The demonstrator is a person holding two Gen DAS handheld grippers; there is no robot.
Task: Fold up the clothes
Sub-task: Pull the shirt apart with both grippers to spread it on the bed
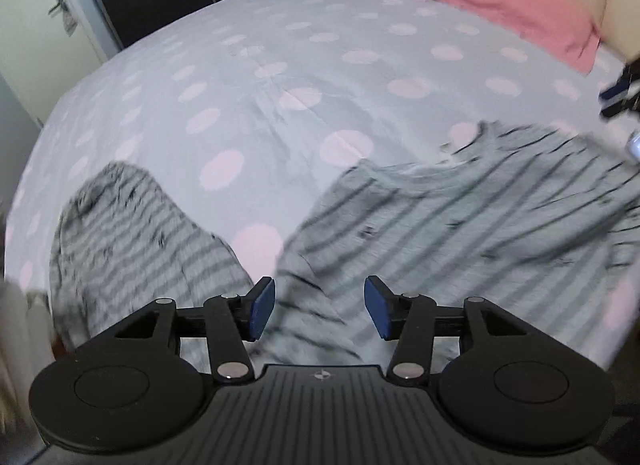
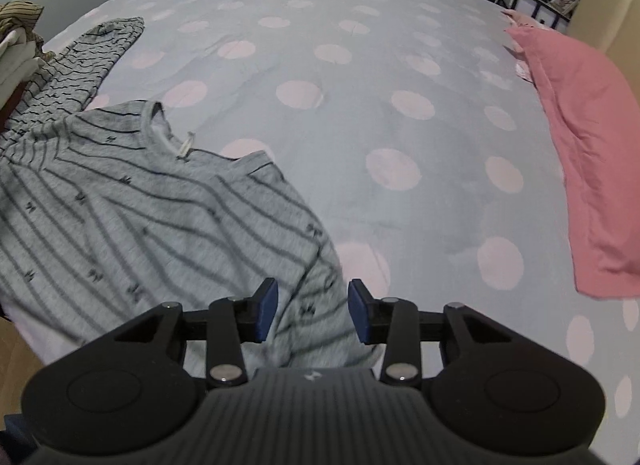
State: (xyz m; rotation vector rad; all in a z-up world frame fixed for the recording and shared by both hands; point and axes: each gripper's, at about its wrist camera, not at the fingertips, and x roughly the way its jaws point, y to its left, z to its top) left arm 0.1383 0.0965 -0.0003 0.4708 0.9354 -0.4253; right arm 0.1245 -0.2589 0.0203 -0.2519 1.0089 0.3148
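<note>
Both grippers, left (image 1: 320, 307) and right (image 2: 313, 312), hung with jaws parted and nothing held above the grey dark-striped long-sleeved knit top (image 2: 132, 201). It lay spread, unfolded, on the grey pink-dotted bedspread (image 2: 360, 125), one sleeve (image 1: 132, 217) flung outward; folding remained.

Grey shirt (image 2: 132, 217) with thin dark stripes lies spread and rumpled on the bed (image 2: 360, 65), neckline up, one sleeve (image 2: 88, 53) stretched outward.
</note>
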